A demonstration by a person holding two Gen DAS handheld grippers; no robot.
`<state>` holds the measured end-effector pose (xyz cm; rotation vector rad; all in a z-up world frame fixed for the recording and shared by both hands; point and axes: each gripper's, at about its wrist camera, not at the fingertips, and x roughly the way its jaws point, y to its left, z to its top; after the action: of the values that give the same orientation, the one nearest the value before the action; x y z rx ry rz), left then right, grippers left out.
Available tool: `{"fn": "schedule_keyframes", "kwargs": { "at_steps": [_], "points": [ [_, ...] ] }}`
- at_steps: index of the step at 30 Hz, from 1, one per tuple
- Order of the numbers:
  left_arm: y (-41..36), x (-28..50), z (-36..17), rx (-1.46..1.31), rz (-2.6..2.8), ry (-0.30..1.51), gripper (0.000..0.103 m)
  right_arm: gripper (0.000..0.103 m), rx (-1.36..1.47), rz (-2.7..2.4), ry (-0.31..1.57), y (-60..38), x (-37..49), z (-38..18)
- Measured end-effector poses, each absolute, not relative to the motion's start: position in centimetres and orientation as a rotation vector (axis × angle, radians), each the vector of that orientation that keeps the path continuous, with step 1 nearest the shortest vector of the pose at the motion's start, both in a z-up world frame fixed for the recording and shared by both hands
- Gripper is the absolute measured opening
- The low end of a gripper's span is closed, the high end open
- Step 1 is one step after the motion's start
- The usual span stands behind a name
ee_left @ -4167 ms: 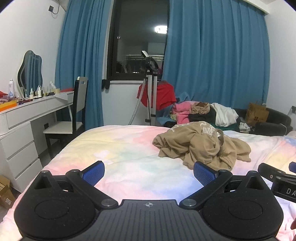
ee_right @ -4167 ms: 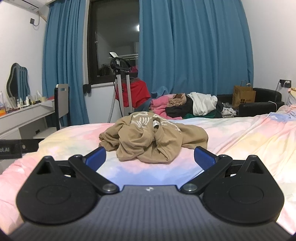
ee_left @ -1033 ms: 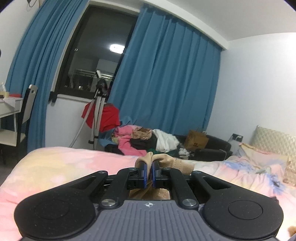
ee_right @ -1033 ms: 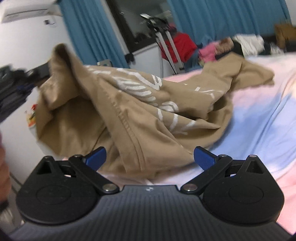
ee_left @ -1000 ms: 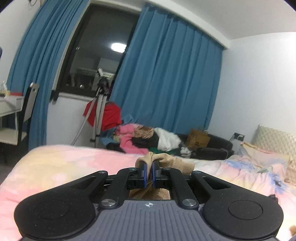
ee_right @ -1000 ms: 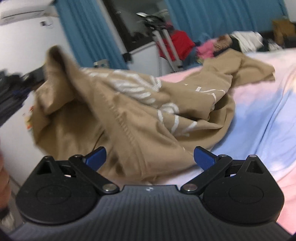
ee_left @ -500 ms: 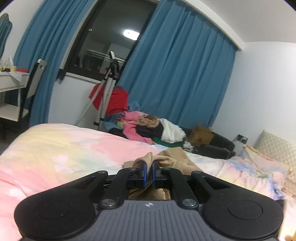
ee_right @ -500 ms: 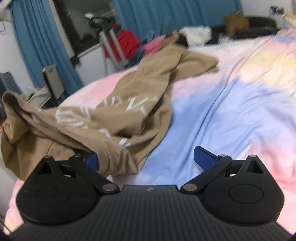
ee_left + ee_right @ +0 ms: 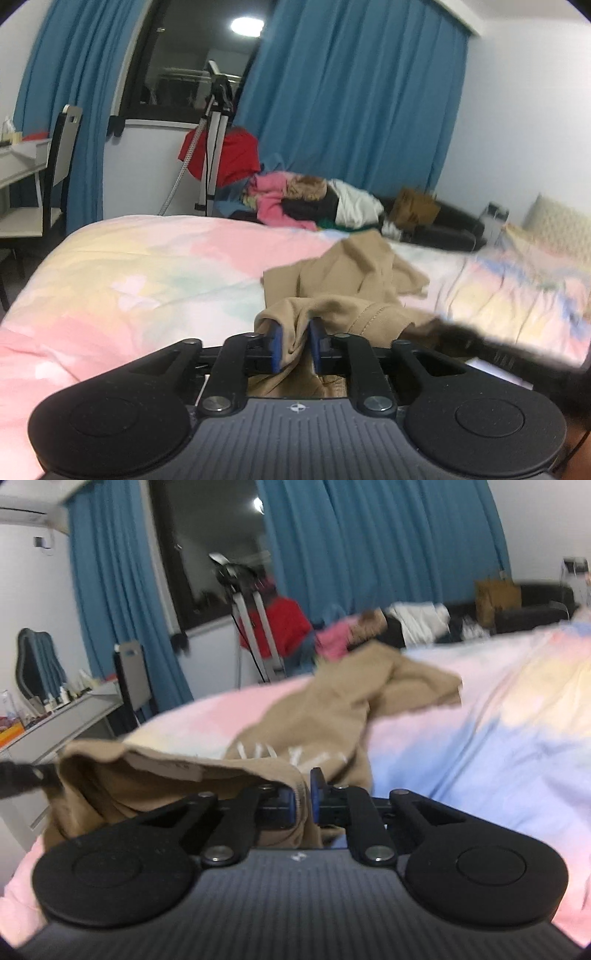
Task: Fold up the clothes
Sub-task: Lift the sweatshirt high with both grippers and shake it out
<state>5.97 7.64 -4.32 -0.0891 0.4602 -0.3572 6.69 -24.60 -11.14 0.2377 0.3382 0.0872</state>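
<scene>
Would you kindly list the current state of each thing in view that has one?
Tan sweatshirt: crumpled and unfolded on the bed, one edge lifted.
Left tool: opening, fabric between its pads.
Right tool: shut on the sweatshirt's hem.
Blue curtains: drawn apart at the window.
Clothes pile: heaped, unfolded, beyond the bed.

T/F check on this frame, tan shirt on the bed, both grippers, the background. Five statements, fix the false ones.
1. The right gripper is shut on the tan cotton shirt. True.
2. The left gripper has no cloth between its blue pads. False: a fold of the shirt sits between them while the jaws are opening.
3. The shirt is folded flat. False: it lies crumpled across the pastel bedspread.
4. The curtains are blue. True.
5. The clothes pile lies on the bed. False: it is beyond it.
</scene>
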Motion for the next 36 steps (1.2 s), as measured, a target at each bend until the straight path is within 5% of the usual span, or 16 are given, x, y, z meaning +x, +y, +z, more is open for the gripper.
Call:
{"fn": "schedule_keyframes", "kwargs": {
  "at_steps": [3,11,19,28,36],
  "points": [
    [6.5,4.5,-3.8,-0.005,-0.375,0.459,0.045,0.01,0.224,0.104,0.307,-24.8,6.1,-10.4],
    [2.1,-0.6,-2.8,0.237,-0.472,0.357,0.076,0.01,0.274,0.158,0.31,-25.5,6.0,-9.5],
    [-3.1,-2.4,-5.5,0.393,-0.558,0.334,0.082,0.01,0.332,0.199,0.333,-26.0,6.2,-9.6],
    [-7.2,1.2,-11.7,0.502,-0.052,0.402,0.09,0.01,0.368,0.199,0.358,-26.4,6.3,-10.1],
    [-5.9,-1.5,-6.7,0.33,0.068,0.127,0.093,0.012,0.349,0.168,0.428,-26.1,6.8,-11.3]
  ]
}}
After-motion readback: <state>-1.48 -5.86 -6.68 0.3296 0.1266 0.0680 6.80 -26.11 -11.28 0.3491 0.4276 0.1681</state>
